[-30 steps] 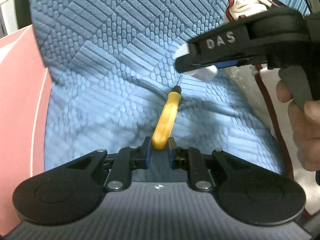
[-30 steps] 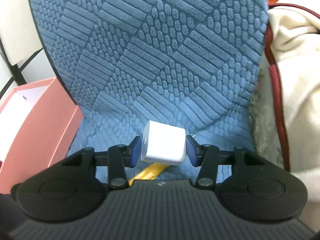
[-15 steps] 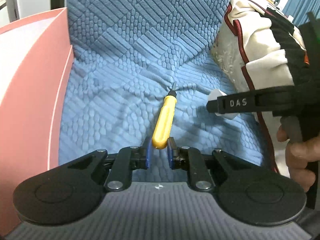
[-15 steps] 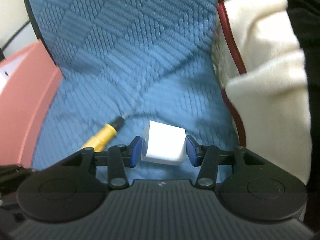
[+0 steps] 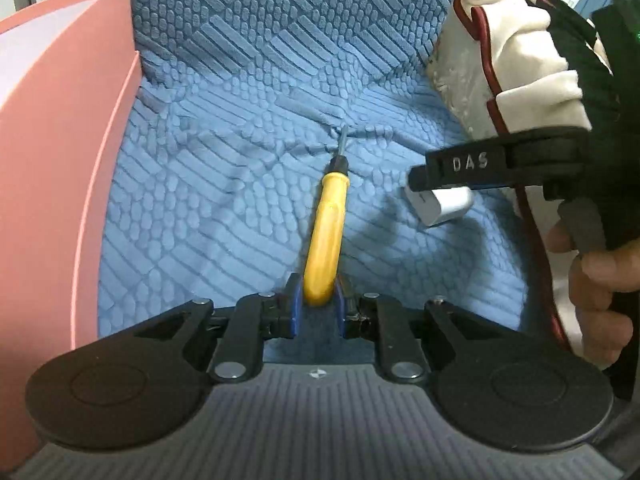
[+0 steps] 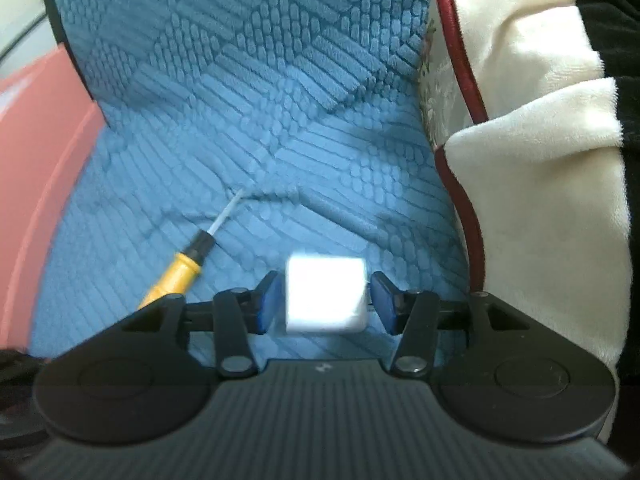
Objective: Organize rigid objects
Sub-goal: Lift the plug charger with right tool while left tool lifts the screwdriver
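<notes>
The left gripper [image 5: 318, 305] clenches a yellow-handled screwdriver [image 5: 325, 236] over blue textured fabric [image 5: 240, 140]; the right gripper [image 6: 325, 302] stands released around a white plastic cube [image 6: 326, 300].

in your right wrist view the white block [image 6: 326, 295] is smeared by motion blur, so you cannot tell whether the blue pads [image 6: 267, 307] touch its sides. the screwdriver [image 6: 180, 270] there loses the lower part of its yellow handle behind the right gripper [image 6: 326, 304] body. in your left wrist view the right gripper's black finger [image 5: 464, 168] covers the top of the white block [image 5: 442, 204]. the pink box [image 5: 52, 168] runs off the left edge, and your hand [image 5: 600, 280] is cut by the right edge. the screwdriver tip [image 5: 343, 136] sinks into a fold of the blue cushion [image 5: 224, 184].
</notes>
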The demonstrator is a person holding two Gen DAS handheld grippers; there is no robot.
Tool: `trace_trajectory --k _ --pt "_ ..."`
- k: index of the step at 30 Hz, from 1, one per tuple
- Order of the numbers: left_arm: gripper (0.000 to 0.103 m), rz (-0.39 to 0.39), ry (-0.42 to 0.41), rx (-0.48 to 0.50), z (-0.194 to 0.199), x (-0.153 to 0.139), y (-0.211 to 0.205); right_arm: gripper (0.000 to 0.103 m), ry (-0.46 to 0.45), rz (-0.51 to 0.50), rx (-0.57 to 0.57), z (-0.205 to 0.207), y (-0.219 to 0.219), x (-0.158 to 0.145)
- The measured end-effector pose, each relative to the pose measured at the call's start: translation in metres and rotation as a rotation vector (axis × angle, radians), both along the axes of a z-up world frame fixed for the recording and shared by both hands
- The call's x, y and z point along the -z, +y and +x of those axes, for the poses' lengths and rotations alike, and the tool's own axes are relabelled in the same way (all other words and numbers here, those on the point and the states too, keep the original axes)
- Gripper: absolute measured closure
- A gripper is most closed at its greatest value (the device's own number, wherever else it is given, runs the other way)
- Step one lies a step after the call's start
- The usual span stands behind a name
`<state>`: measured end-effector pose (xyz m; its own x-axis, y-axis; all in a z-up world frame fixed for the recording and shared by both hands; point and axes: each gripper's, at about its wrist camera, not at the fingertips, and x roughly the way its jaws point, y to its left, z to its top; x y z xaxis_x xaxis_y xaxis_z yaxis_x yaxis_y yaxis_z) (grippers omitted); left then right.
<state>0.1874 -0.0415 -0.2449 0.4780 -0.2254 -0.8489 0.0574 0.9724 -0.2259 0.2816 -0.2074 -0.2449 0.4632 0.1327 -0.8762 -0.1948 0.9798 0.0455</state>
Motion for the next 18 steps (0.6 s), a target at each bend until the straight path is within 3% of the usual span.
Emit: trace_trajectory --k 1,2,3,10,18 --pt "0.071 -0.009 -0.001 -0.007 0.002 0.0 0.0 0.047 0.001 0.031 0.003 0.001 -0.002 -0.002" --pt "0.057 -0.017 -0.001 -0.013 0.003 0.001 -0.001 0.046 0.009 0.054 0.007 0.002 -0.003 -0.002" --pt "0.054 -0.027 -0.005 -0.014 0.004 0.001 -0.001 0.046 0.021 0.072 0.011 0.003 -0.004 -0.001" --pt "0.054 -0.037 -0.034 -0.019 0.016 0.002 -0.005 0.044 0.038 0.123 0.083 0.013 -0.015 0.0" --pt "0.054 -0.025 -0.085 -0.001 0.025 -0.001 -0.01 0.043 0.036 0.112 0.062 0.017 -0.014 0.003"
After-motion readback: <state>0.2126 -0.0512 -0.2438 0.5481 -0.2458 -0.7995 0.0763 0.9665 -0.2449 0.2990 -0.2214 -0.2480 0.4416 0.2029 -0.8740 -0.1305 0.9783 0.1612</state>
